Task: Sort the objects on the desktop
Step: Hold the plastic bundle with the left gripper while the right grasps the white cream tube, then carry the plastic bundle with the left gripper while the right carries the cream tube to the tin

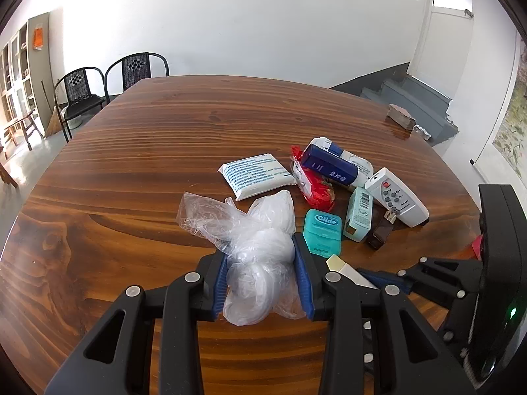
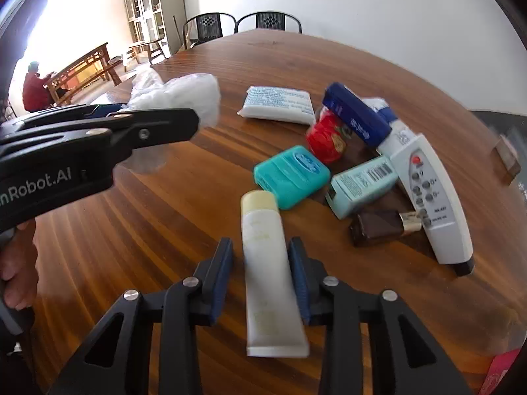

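Counting across the wooden table [image 1: 158, 151] gives one of each loose thing: a white tissue pack [image 1: 257, 175], a red packet [image 1: 314, 187], a navy box [image 1: 329, 164] lying on a white pouch [image 1: 357, 163], a teal floss case [image 1: 322, 237], a pale green carton [image 1: 358, 214], a white remote [image 1: 397, 196], a small brown bottle [image 1: 380, 233], and a wooden block [image 1: 401, 117] alone near the far right edge. Two grippers are at work. The left gripper [image 1: 262, 281] is clamped on a crinkled clear plastic bag [image 1: 260, 250] with something white and rounded inside; its blue pads press both sides of the bundle, which is lifted off the wood in the right wrist view. The right gripper [image 2: 262, 281] has a smooth white tube [image 2: 268, 273] with a cream cap between its pads; the right pad touches it, the left shows a thin gap, so the grip cannot be judged firm. The tube lies lengthwise, cap pointing toward the floss case and just short of it. The boxes and remote are hard-edged and piled touching one another at the right. The table's left half and far end are bare, glossy, striped grain, with two black chairs [image 1: 108, 85] beyond the far edge.
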`<control>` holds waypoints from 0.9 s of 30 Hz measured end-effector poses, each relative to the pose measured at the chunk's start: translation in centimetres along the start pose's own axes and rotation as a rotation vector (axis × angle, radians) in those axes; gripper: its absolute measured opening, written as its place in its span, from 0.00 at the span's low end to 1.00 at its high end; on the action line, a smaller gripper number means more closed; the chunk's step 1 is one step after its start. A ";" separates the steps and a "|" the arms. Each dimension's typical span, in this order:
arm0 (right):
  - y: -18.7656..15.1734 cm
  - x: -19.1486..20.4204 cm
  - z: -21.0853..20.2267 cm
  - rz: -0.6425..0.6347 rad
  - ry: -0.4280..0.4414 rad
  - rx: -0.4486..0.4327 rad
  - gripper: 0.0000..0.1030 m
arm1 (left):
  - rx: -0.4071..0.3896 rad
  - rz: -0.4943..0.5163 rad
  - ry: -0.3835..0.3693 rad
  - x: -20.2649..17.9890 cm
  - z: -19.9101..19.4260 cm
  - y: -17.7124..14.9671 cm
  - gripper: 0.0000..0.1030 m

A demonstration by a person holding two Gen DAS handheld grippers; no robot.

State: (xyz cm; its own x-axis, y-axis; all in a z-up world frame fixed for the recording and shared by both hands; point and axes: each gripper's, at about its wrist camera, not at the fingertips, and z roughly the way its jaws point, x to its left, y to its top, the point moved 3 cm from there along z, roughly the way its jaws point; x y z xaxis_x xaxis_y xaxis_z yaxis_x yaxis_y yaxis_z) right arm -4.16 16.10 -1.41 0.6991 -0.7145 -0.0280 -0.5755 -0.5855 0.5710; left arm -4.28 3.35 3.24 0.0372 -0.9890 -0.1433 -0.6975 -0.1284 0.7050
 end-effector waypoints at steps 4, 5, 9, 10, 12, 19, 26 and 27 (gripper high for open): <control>-0.1 0.5 -0.3 0.010 -0.016 -0.018 0.26 | -0.007 0.002 -0.003 -0.1 -0.3 0.0 0.37; -0.2 0.5 -0.4 0.017 -0.025 -0.022 0.26 | -0.009 0.004 -0.004 -0.2 -0.3 0.0 0.37; -0.5 0.4 -1.0 0.076 -0.004 -0.024 0.26 | -0.022 0.011 -0.013 -0.5 -0.8 0.1 0.37; -0.7 0.4 -1.0 0.096 0.005 -0.025 0.26 | -0.026 0.012 -0.016 -0.5 -1.0 0.0 0.37; -1.3 0.0 -1.8 0.133 0.004 -0.045 0.26 | -0.031 0.012 -0.025 -0.6 -1.3 0.0 0.37; -3.0 -1.9 -5.9 0.293 0.012 -0.158 0.26 | -0.040 0.037 -0.064 -2.0 -1.9 -0.6 0.37; -6.1 -4.4 -9.6 0.469 -0.041 -0.238 0.26 | -0.023 0.095 -0.102 -5.2 -1.8 -1.7 0.37; -6.8 -5.1 -10.4 0.495 -0.060 -0.254 0.26 | -0.012 0.103 -0.115 -5.9 -1.7 -2.0 0.37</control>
State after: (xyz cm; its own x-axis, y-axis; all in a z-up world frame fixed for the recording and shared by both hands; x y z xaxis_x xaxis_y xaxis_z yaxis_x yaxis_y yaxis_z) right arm 0.56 27.72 3.33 0.3417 -0.9054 0.2519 -0.7035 -0.0687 0.7073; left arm -1.94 9.31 3.85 -0.1174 -0.9820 -0.1479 -0.6845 -0.0279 0.7285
